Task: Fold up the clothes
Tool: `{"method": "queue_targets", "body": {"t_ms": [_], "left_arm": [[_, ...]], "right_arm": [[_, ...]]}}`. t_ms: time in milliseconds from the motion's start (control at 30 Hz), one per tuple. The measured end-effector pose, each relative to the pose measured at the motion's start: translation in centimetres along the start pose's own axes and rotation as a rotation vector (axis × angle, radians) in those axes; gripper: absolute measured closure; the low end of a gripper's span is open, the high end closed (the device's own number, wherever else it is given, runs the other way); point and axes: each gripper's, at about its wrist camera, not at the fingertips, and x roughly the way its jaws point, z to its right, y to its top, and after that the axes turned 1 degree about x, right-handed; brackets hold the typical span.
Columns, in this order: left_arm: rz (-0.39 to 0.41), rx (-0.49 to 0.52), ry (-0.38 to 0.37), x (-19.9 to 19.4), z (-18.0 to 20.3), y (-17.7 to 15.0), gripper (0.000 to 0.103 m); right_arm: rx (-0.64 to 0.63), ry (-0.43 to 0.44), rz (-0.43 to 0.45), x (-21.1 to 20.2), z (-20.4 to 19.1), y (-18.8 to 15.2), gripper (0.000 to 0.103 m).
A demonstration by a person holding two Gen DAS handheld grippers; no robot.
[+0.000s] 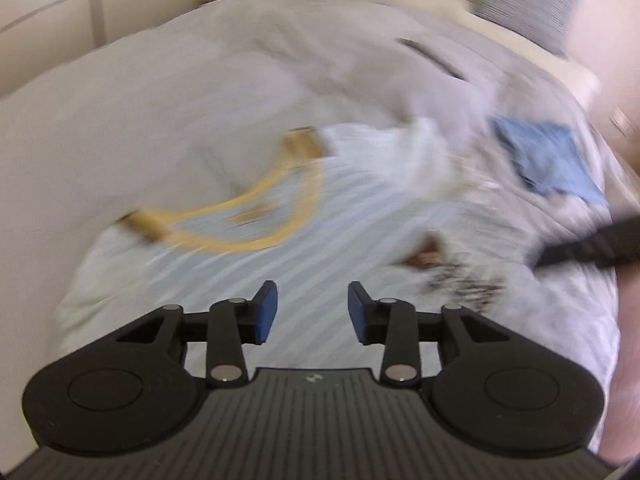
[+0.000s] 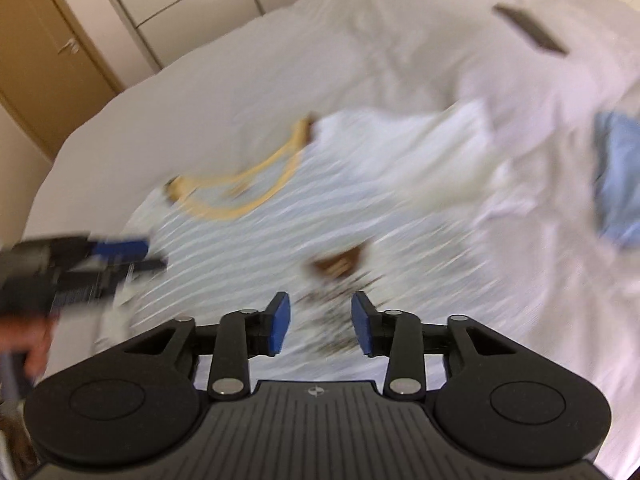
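Beyond the striped shirt (image 2: 248,240), a blue cloth (image 2: 618,184) lies apart.

Black ribbed left gripper (image 1: 312,312) and right gripper (image 2: 320,322), blue-padded fingers (image 1: 267,312), silver pivot screws

The garment (image 1: 280,264) on the white bedspread (image 1: 140,120) is white with pale blue stripes, a yellow-tan band (image 1: 256,240) at its neckline and a brown and dark speckled print (image 2: 340,268) beside its middle. Right of the garment lies a plain blue cloth (image 1: 548,156); beyond it lies a dark grey flat object (image 2: 528,28). Both grippers are black with blue pads (image 1: 267,312).
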Motion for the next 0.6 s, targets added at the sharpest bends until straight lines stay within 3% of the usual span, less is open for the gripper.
{"method": "queue_targets", "body": {"t_ms": [67,233,367,500,600], "left_arm": [[0.005,0.086,0.005,1.4,5.1,1.5,0.057],[0.035,0.312,0.094,7.8,18.0,5.0,0.057],[0.024,0.495,0.182,15.6,26.3,7.8,0.057],[-0.089,0.749,0.274,22.7,30.7,8.5,0.059],[-0.148,0.826,0.293,25.7,31.6,8.4,0.071]], "right_arm": [[-0.046,-0.01,0.028,0.1,4.1,2.0,0.052],[-0.138,0.032,-0.001,3.5,15.4,7.3,0.052],[-0.244,0.081,0.004,4.0,21.2,12.0,0.053],[-0.222,0.127,-0.013,4.8,25.8,16.1,0.053],[-0.249,0.174,-0.03,6.2,26.8,18.3,0.053]]}}
